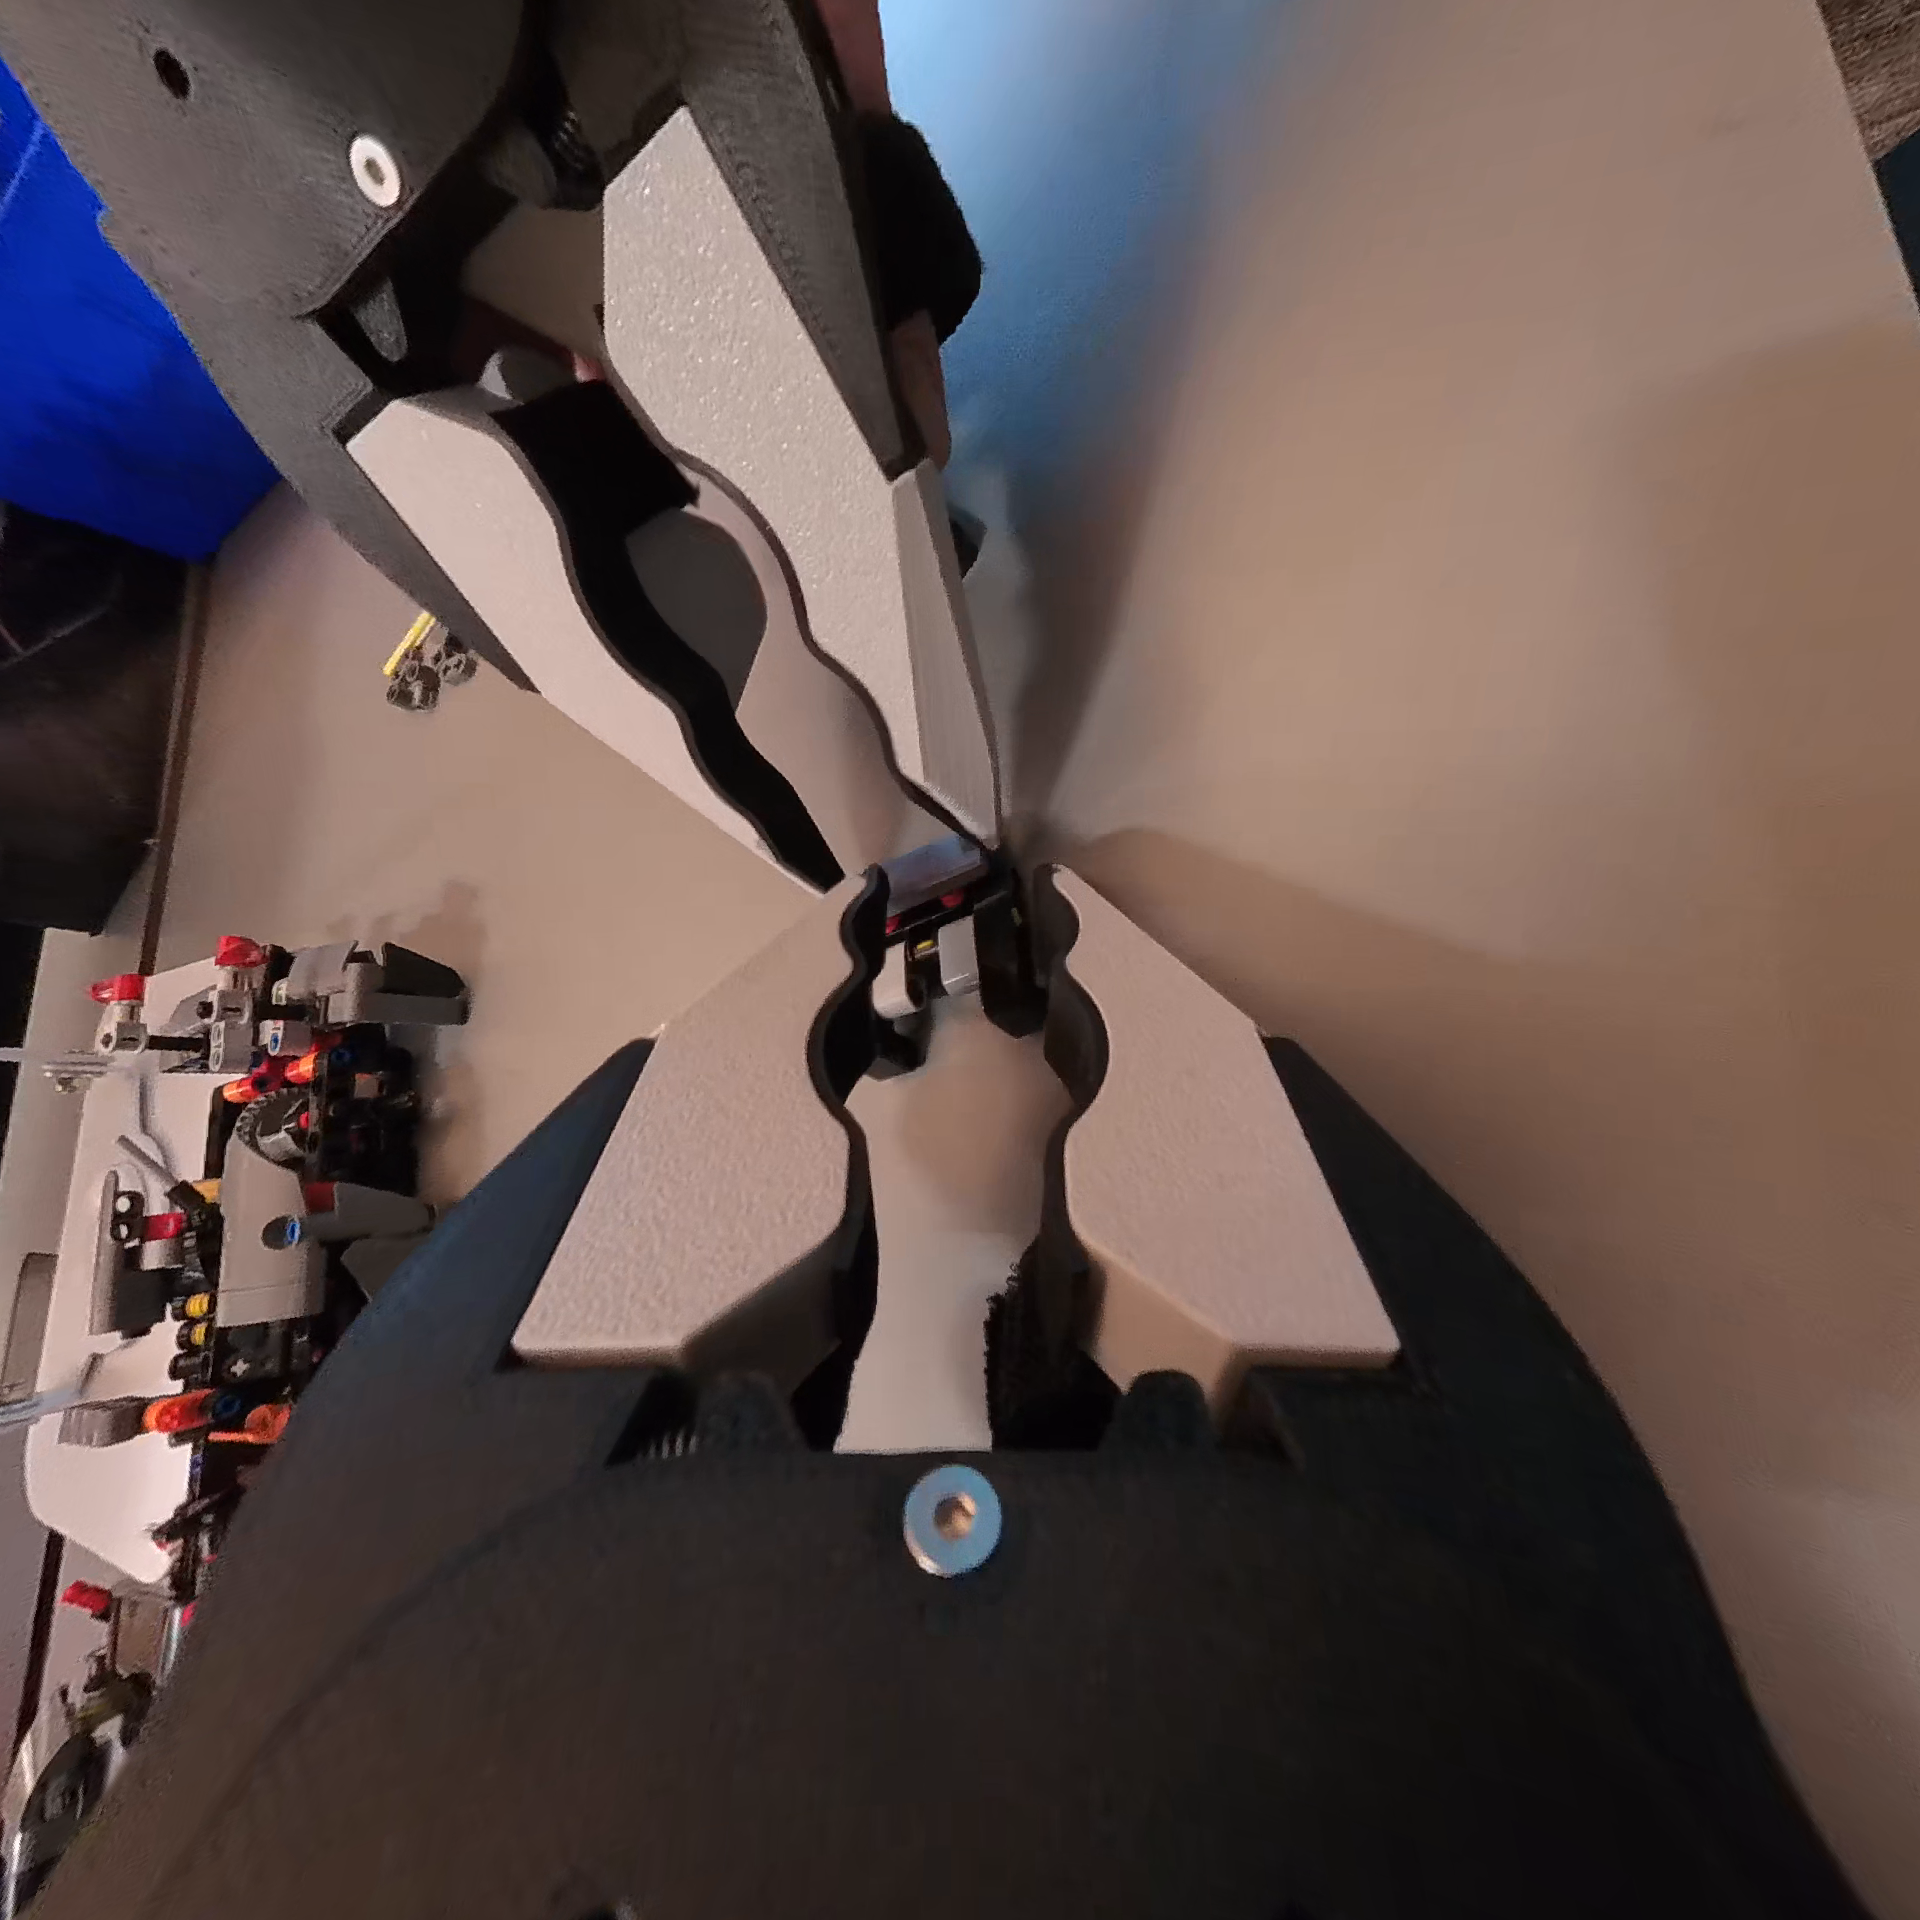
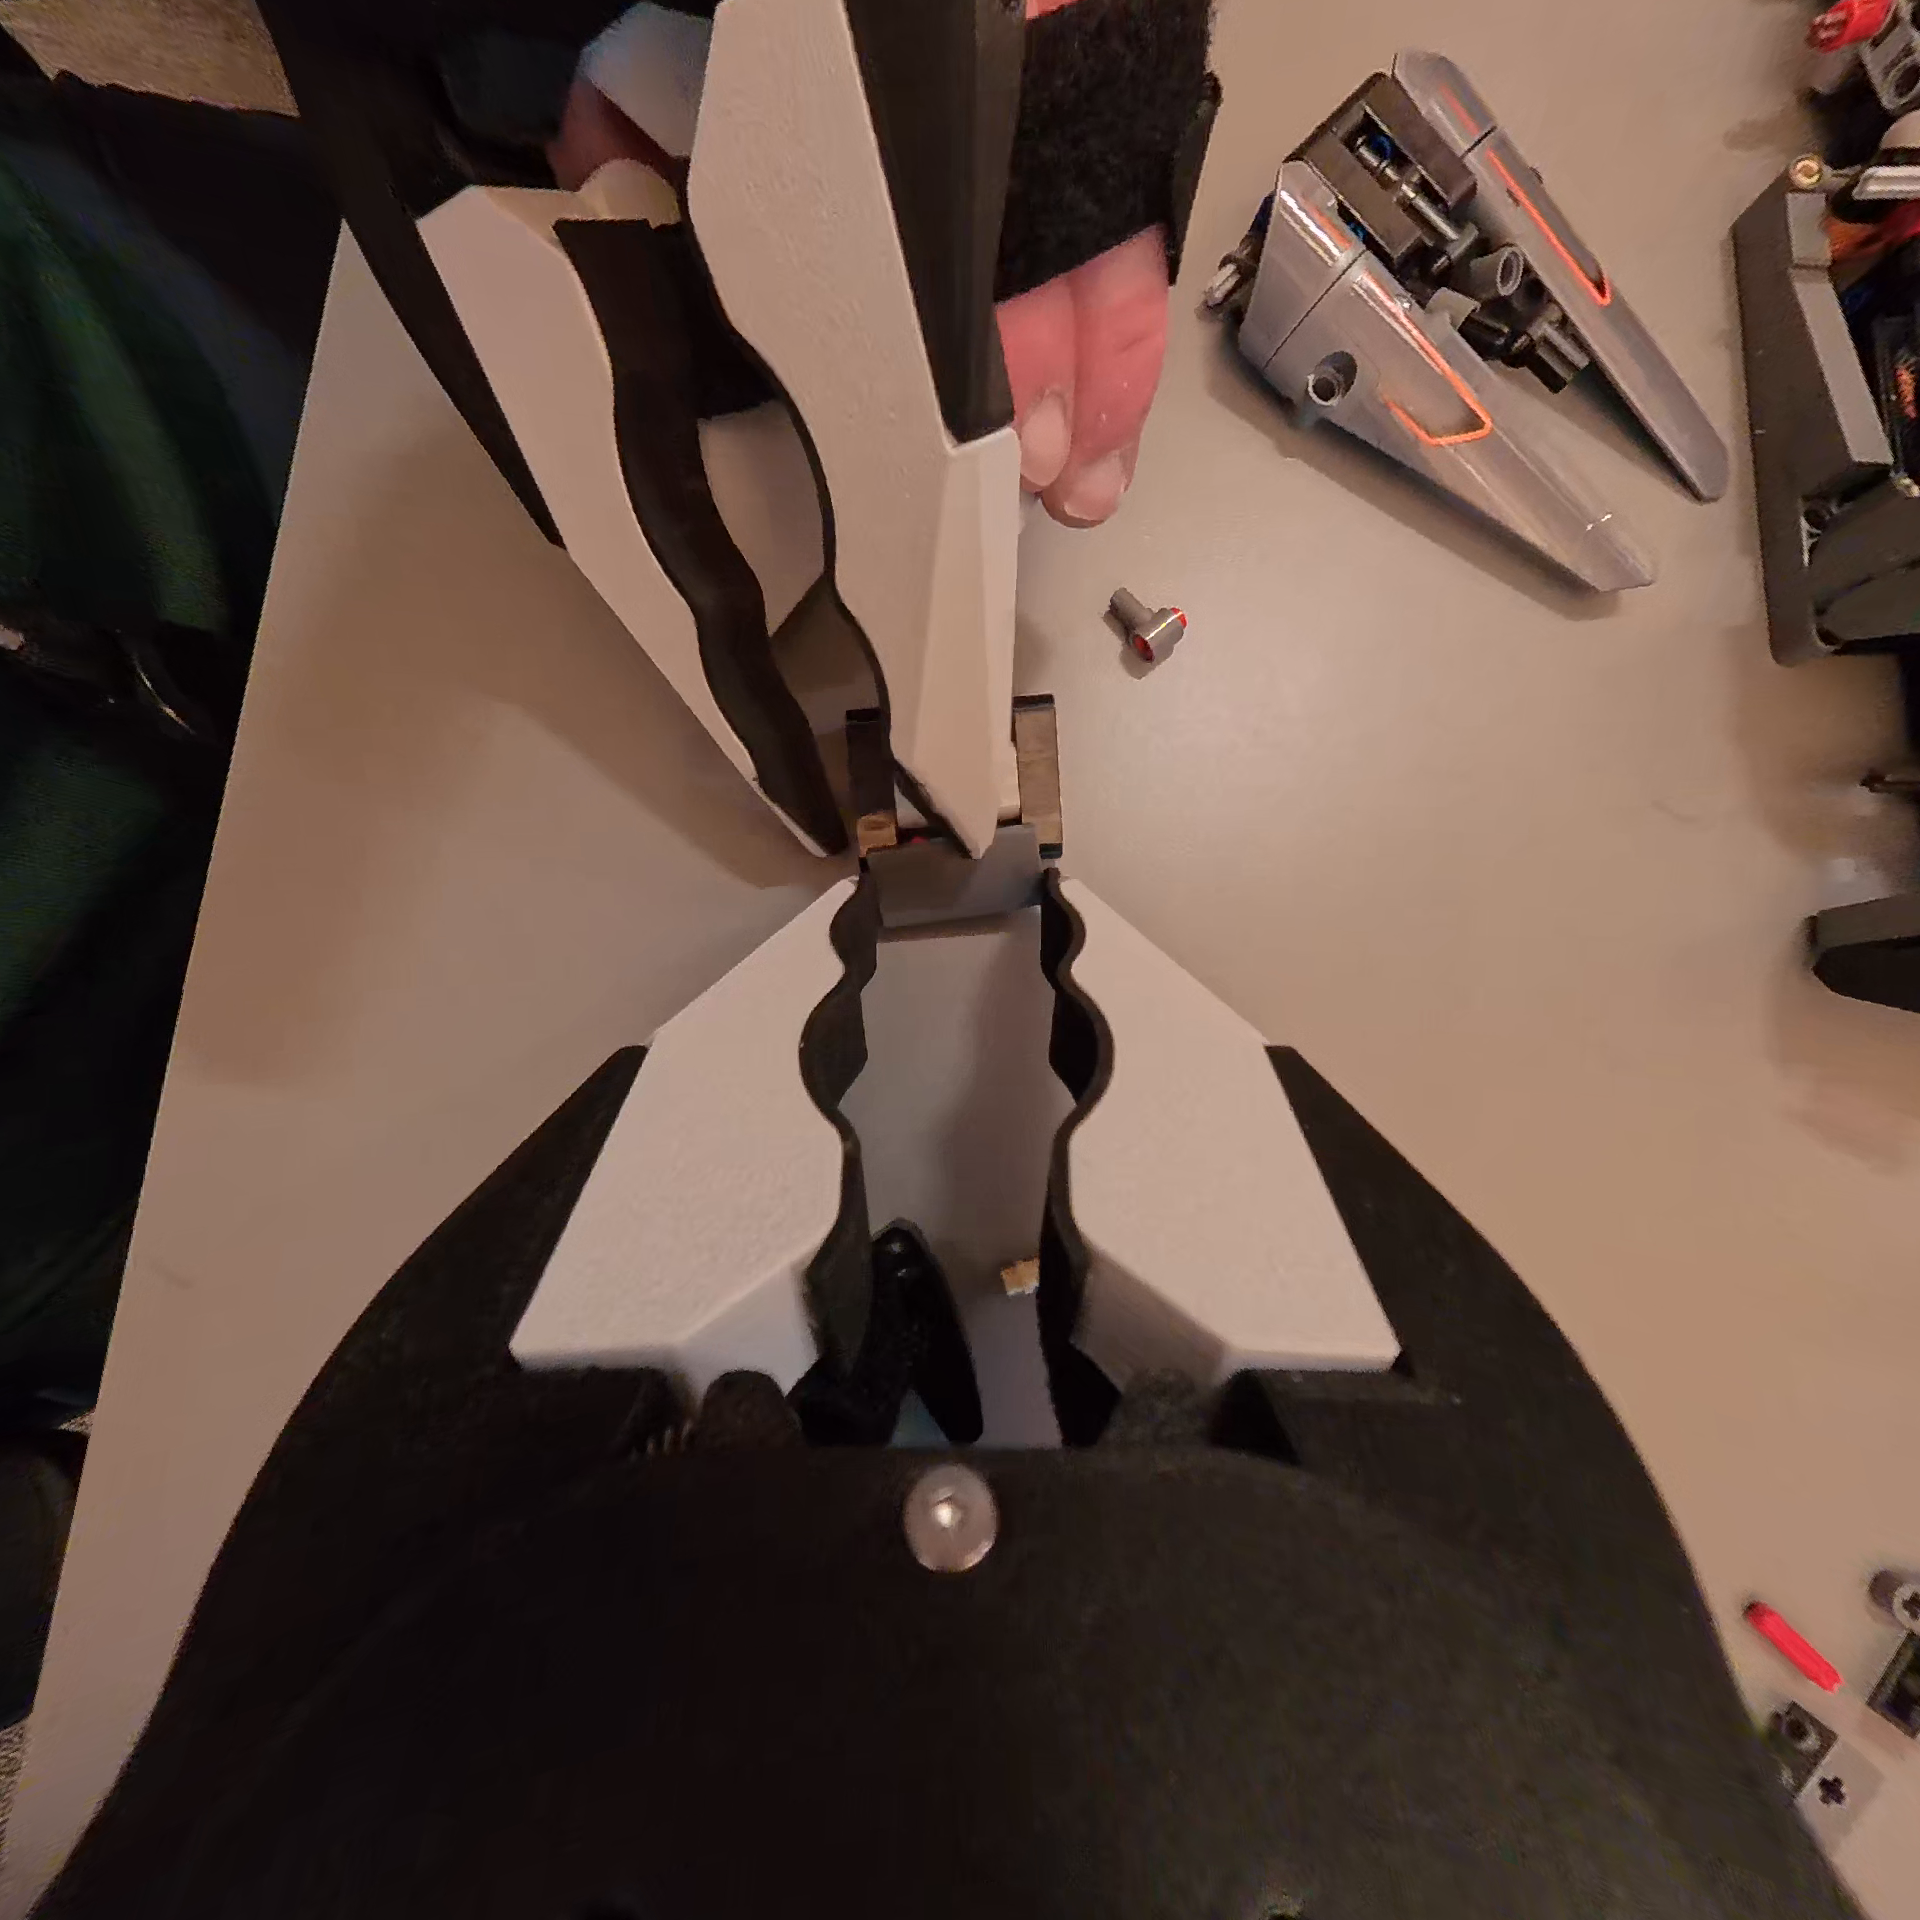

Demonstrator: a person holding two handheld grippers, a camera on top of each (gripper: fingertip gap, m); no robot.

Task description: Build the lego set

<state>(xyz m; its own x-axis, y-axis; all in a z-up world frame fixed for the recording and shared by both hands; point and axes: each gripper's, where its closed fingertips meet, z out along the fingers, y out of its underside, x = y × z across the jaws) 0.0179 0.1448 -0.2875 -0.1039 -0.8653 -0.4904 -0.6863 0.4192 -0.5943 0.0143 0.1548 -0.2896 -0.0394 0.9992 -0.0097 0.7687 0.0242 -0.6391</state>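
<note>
A small lego sub-assembly (image 1: 935, 940) of grey and black parts with red pins hangs above the beige table (image 1: 1455, 623), held from both sides. My left gripper (image 1: 951, 904) is shut on it from below in the left wrist view. My right gripper (image 1: 914, 852) comes in from the upper left and meets it tip to tip. In the right wrist view my right gripper (image 2: 954, 894) is shut on the grey plate (image 2: 956, 883) of the sub-assembly. My left gripper (image 2: 904, 842) reaches down from above between its two black side pieces (image 2: 1039, 769).
A large partly built lego model (image 1: 281, 1143) lies at the left. A grey wedge-shaped assembly (image 2: 1455, 322) with orange lines, a small grey connector (image 2: 1148, 629), a dark assembly (image 2: 1829, 416) and loose parts with a red pin (image 2: 1792, 1673) lie to the right. A blue bin (image 1: 94, 343) stands beyond.
</note>
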